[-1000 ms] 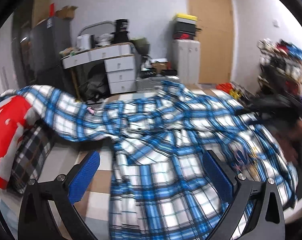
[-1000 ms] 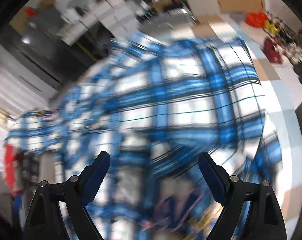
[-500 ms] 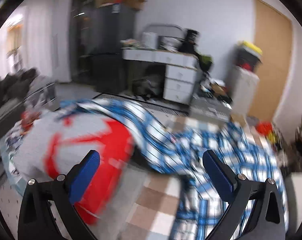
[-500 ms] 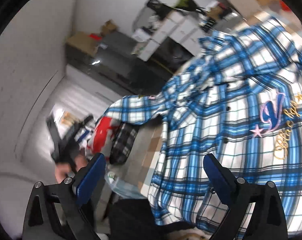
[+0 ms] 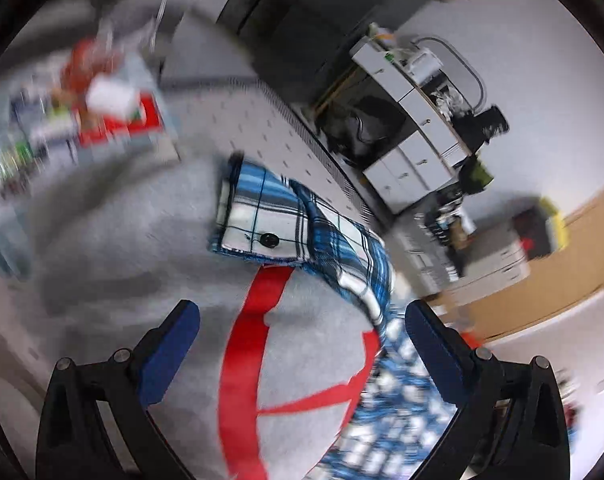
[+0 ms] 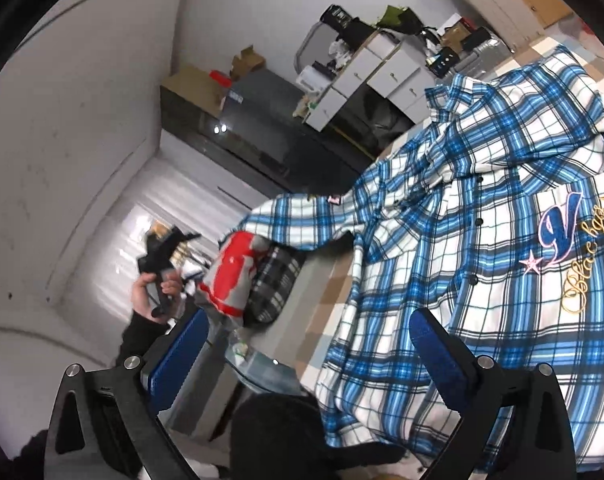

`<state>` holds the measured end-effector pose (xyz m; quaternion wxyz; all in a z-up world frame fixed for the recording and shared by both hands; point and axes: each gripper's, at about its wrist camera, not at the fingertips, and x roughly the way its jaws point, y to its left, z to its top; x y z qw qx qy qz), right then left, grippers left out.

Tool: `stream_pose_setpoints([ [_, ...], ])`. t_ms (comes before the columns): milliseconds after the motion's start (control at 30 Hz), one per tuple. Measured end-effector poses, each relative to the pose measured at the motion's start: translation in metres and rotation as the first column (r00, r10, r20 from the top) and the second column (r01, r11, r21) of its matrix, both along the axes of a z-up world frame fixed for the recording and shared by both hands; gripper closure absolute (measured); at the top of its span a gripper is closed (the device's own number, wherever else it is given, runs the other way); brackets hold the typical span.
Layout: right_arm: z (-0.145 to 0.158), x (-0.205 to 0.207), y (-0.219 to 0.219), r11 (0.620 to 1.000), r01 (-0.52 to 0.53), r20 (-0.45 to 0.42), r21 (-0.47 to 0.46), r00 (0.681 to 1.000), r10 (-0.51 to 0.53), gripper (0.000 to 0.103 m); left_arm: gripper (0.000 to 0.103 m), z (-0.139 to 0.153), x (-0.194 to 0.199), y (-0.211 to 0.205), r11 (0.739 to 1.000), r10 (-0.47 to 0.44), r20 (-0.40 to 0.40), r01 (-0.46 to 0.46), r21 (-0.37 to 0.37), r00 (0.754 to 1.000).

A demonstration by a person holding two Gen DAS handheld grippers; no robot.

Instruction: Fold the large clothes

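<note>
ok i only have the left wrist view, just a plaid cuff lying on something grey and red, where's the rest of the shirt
observer: the plaid shirt lies spread out front up, with its embroidered logo showing.
operator: is the other hand holding it
observer: no, the right gripper is open. its jaws have just been opening and nothing is between them.
operator: and how does it reach my end
observer: one sleeve stretches off the shirt and drapes over the red and grey garment, which is piled on a dark checked one.
</note>
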<state>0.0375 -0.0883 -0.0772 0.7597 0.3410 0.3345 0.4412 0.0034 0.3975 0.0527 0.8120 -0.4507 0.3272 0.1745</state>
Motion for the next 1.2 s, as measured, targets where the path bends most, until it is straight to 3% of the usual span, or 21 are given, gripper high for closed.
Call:
stream_pose_setpoints([
  [67, 0.001, 0.000, -0.003, 1.000, 0.007, 0.001, 0.010, 1.000, -0.007, 0.000, 0.003, -0.011, 0.009, 0.004, 0.997, -0.016, 0.050, 0.019, -0.070, 0.999],
  [333, -0.003, 0.003, 0.000, 1.000, 0.001, 0.000, -0.006, 1.000, -0.001, 0.000, 0.003, -0.018, 0.023, 0.023, 0.978, 0.052, 0.181, -0.013, -0.206, 0.982],
  [467, -0.003, 0.002, 0.002, 1.000, 0.001, 0.007, -0.015, 1.000, 0.000, 0.000, 0.003, -0.008, 0.016, 0.032, 0.979, 0.078, 0.207, -0.035, -0.201, 0.975],
  [600, -0.005, 0.003, 0.004, 1.000, -0.002, -0.010, -0.018, 1.000, 0.001, 0.000, 0.003, 0.000, 0.018, 0.033, 0.986, 0.090, 0.184, -0.061, -0.155, 0.979],
  [767, -0.006, 0.002, 0.002, 1.000, 0.005, -0.014, -0.019, 1.000, -0.005, 0.000, 0.003, -0.002, 0.022, 0.033, 0.995, 0.054, 0.228, -0.034, -0.093, 0.972],
  [967, -0.007, 0.002, -0.001, 1.000, 0.017, -0.025, -0.018, 1.000, -0.017, 0.000, 0.003, 0.000, 0.027, 0.041, 0.995, -0.016, 0.288, 0.044, -0.089, 0.958],
  [1067, -0.007, 0.001, -0.001, 1.000, 0.018, -0.023, -0.020, 1.000, -0.019, 0.000, 0.001, 0.000, 0.039, 0.045, 0.973, -0.127, 0.334, 0.184, -0.142, 0.934],
  [1200, -0.007, 0.002, 0.004, 0.999, 0.009, -0.016, -0.050, 1.000, -0.010, 0.000, 0.001, -0.004, 0.043, 0.051, 0.985, -0.086, 0.247, 0.119, -0.123, 0.965],
])
